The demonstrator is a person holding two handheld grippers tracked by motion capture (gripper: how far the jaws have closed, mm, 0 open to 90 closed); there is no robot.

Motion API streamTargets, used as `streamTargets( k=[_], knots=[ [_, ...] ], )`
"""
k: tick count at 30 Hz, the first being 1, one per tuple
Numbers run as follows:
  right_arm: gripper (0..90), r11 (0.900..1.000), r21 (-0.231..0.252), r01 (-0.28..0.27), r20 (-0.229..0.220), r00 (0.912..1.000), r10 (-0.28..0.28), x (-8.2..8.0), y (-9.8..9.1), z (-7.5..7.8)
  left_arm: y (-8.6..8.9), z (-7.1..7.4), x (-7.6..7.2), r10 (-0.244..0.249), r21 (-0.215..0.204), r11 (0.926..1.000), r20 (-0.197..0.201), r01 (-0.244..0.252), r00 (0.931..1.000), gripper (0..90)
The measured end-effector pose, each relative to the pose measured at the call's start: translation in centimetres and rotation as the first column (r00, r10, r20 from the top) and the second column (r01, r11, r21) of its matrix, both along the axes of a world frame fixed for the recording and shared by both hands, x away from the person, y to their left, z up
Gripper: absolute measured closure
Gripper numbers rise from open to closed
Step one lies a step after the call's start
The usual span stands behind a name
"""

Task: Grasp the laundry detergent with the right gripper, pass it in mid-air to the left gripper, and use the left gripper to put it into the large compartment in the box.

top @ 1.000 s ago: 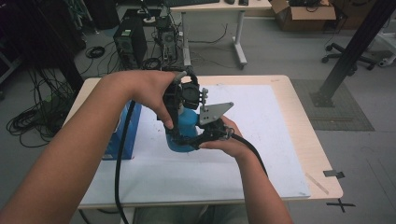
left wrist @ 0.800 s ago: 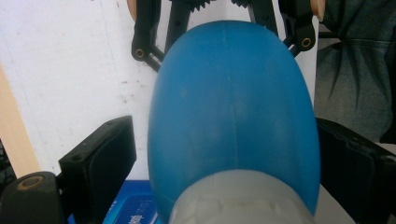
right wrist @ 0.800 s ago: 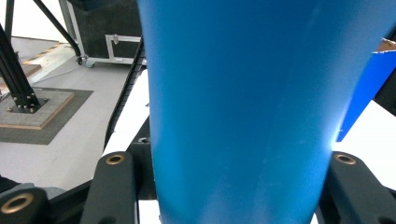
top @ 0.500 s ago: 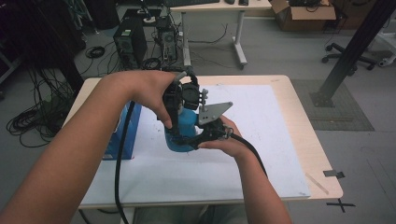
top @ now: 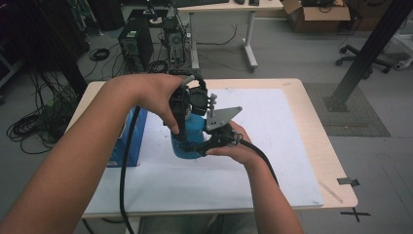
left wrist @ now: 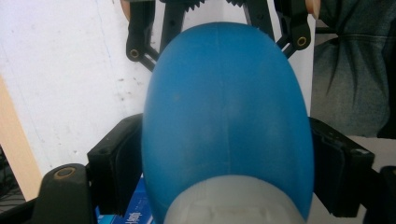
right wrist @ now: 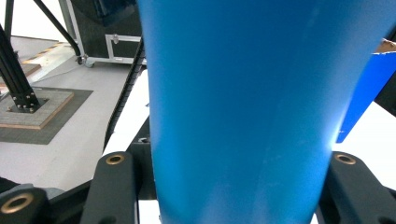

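Standing nearly upright above the white sheet (top: 272, 146), the blue bottle (top: 191, 139) has its long axis vertical, its pale cap (left wrist: 233, 205) pointing up. My right gripper (top: 195, 146) clamps its lower body from the side. My left gripper (top: 187, 105) comes from above; its jaws have just been closing around the upper part, one at each flank. Writing on the blue box (top: 131, 136) is unreadable.

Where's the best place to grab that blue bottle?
Probably the blue bottle's lower body, from the side: the right gripper clamps there. Its walls look straighter, giving flat contact. The left gripper, jaws just closing, straddles the rounded, slippier shoulder.
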State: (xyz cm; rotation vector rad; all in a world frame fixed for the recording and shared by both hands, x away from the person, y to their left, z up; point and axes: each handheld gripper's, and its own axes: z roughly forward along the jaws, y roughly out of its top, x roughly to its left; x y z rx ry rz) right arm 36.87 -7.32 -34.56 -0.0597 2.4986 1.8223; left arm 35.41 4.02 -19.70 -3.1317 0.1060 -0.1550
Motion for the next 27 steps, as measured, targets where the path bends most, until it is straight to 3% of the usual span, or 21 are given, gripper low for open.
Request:
streamTargets(
  k=[19,25,26,27],
  knots=[
    [45.0,0.9999,-0.005,0.009,-0.032,0.9994,-0.009,-0.32,0.06,0.15,-0.04,0.08,-0.01,0.001,0.011,0.9999,0.011,-0.001,0.9999,37.0],
    [45.0,1.0000,-0.001,0.009,-0.028,0.9996,-0.009,-0.25,0.17,0.18,-0.02,0.14,0.01,0.009,0.024,0.9997,0.019,-0.009,0.9998,37.8],
    [45.0,1.0000,-0.001,0.009,-0.009,0.9999,-0.009,-0.12,0.19,0.15,-0.04,0.21,0.02,0.012,0.032,0.9994,0.017,-0.013,0.9998,38.0],
    [44.9,1.0000,0.002,0.007,-0.027,0.9996,-0.007,-0.21,0.23,0.19,-0.08,0.25,0.01,0.014,0.040,0.9991,0.017,-0.014,0.9998,38.0]
  ],
)
